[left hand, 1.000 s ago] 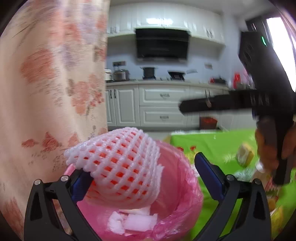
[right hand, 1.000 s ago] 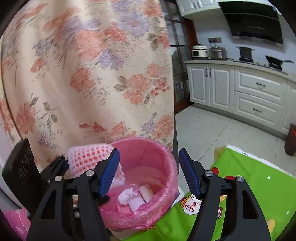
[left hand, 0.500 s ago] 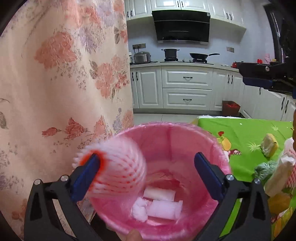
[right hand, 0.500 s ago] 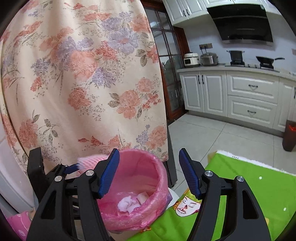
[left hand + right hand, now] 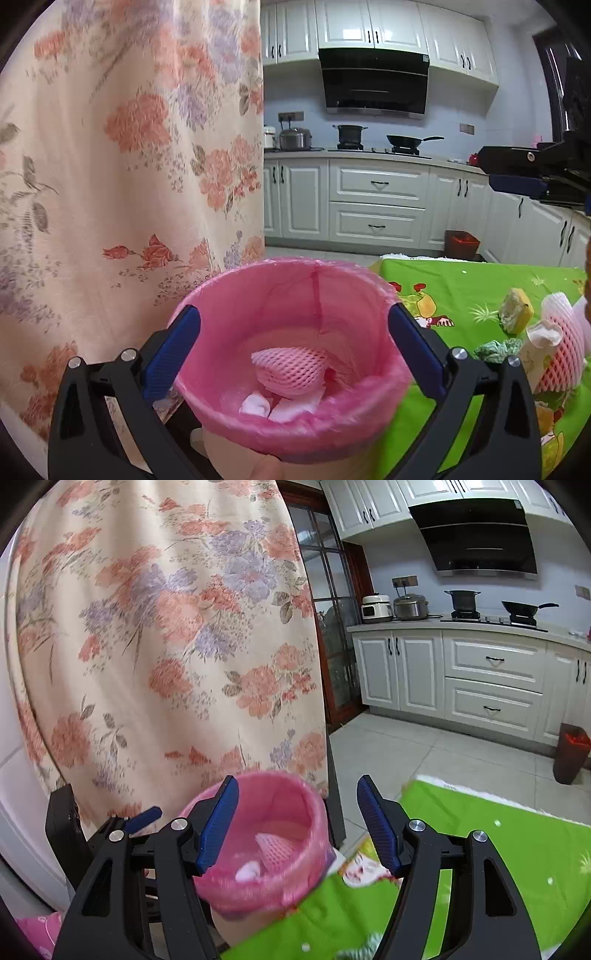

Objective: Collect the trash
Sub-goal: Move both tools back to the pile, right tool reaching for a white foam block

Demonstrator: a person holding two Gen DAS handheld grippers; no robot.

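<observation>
bin [image 5: 295, 424]: we see foam net [image 5: 291, 365] inside; base cut off
L gripper [image 5: 293, 354]: jaws apart, empty
R gripper [image 5: 295, 827]: jaws apart, empty
table far edge: trash [image 5: 554, 347] partly hidden

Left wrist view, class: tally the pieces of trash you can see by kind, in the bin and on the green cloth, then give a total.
Foam fruit nets: 2 (bin, cloth)
White tissue wads in bin: 2
Yellow sponge scrap: 1
Green crumpled wad: 1
Total: 6

the left gripper [image 5: 293, 349] points forward and a little downward, its blue-padded jaws spread wide with nothing pressed between them. the right gripper [image 5: 297, 825] is tilted down alike, jaws apart and empty, the left one at its nine o'clock.
</observation>
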